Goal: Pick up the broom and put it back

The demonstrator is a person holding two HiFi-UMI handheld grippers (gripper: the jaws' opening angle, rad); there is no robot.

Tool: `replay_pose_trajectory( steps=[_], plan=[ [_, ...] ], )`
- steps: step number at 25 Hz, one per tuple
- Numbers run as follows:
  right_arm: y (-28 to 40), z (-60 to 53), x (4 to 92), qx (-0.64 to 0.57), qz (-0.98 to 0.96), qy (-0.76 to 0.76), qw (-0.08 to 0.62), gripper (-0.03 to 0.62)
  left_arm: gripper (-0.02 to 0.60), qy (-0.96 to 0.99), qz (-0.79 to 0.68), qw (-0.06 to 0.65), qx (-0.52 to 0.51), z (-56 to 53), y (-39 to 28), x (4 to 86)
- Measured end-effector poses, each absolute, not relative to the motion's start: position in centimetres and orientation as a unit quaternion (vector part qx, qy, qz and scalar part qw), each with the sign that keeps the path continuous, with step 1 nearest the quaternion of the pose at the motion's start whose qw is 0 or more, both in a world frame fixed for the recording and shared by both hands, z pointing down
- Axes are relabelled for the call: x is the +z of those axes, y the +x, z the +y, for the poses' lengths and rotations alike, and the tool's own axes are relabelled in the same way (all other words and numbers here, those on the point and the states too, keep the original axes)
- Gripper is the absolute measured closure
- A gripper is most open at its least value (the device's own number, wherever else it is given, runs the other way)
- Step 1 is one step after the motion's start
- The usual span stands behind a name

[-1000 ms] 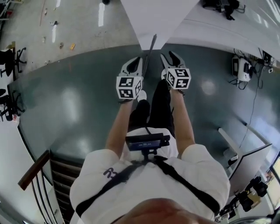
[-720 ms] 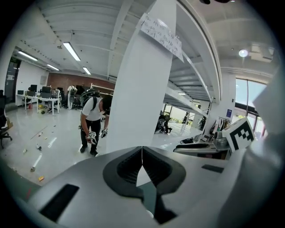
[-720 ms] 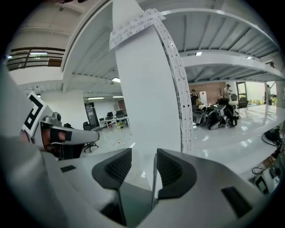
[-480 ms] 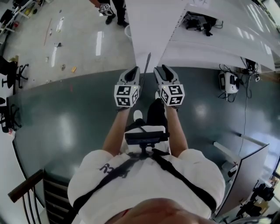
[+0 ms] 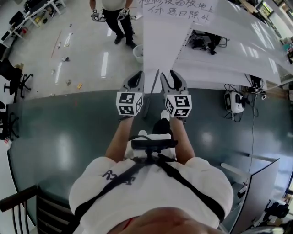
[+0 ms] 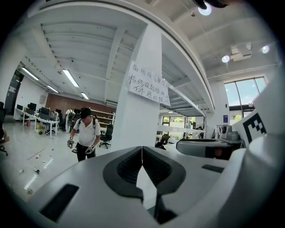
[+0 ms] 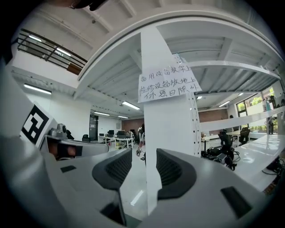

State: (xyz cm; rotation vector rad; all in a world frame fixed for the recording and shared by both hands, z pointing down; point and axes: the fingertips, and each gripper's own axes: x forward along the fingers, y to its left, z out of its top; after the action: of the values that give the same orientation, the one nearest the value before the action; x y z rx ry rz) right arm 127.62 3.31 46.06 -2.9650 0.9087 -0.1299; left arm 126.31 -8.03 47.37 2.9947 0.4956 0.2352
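Observation:
The broom shows only as a thin dark handle (image 5: 152, 91) that runs forward between my two grippers in the head view; its head is hidden. My left gripper (image 5: 136, 78) has its jaws meeting at the tips (image 6: 142, 149), and a dark sliver of the handle (image 6: 156, 209) sits low in them. My right gripper (image 5: 173, 78) hangs beside the handle on the right, its jaws apart (image 7: 144, 156) with nothing between them. Both grippers point at a white pillar (image 5: 162, 41).
The pillar (image 7: 171, 129) carries a paper sign (image 7: 167, 82). Another person (image 5: 112, 13) stands beyond it on the left, near a white bucket (image 5: 138, 53). Office chairs (image 5: 11, 68) stand far left, cables and a device (image 5: 234, 100) right, a stair railing (image 5: 18, 196) behind.
The person holding the grippers has walked forward across the dark floor. The pillar, its sign and the other person have come into view. Both grippers and the handle keep their arrangement.

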Motion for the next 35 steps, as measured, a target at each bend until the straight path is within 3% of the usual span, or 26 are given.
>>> replay_pose_trajectory(
  steps=[3,5,10,17,35],
  plan=[
    [127.0,2.3,44.4,-0.029,0.303,-0.952,0.019,0.416,0.569,0.984,0.162,0.045,0.061,-8.3,126.0,45.2],
    [126.4,1.8,43.5,-0.019,0.309,-0.951,0.022,0.479,0.569,0.984,0.164,0.044,0.050,-8.3,125.7,44.0],
    [125.3,1.0,41.6,-0.005,0.314,-0.949,0.032,0.496,0.569,0.984,0.169,0.043,0.032,-8.2,124.8,42.4],
    [124.3,1.0,40.3,0.002,0.305,-0.952,0.036,0.586,0.569,0.982,0.180,0.045,0.023,-7.7,123.9,41.5],
    [123.1,3.9,40.7,0.005,0.263,-0.964,0.030,0.586,0.569,0.977,0.206,0.045,0.016,-5.0,122.6,41.3]
  ],
)
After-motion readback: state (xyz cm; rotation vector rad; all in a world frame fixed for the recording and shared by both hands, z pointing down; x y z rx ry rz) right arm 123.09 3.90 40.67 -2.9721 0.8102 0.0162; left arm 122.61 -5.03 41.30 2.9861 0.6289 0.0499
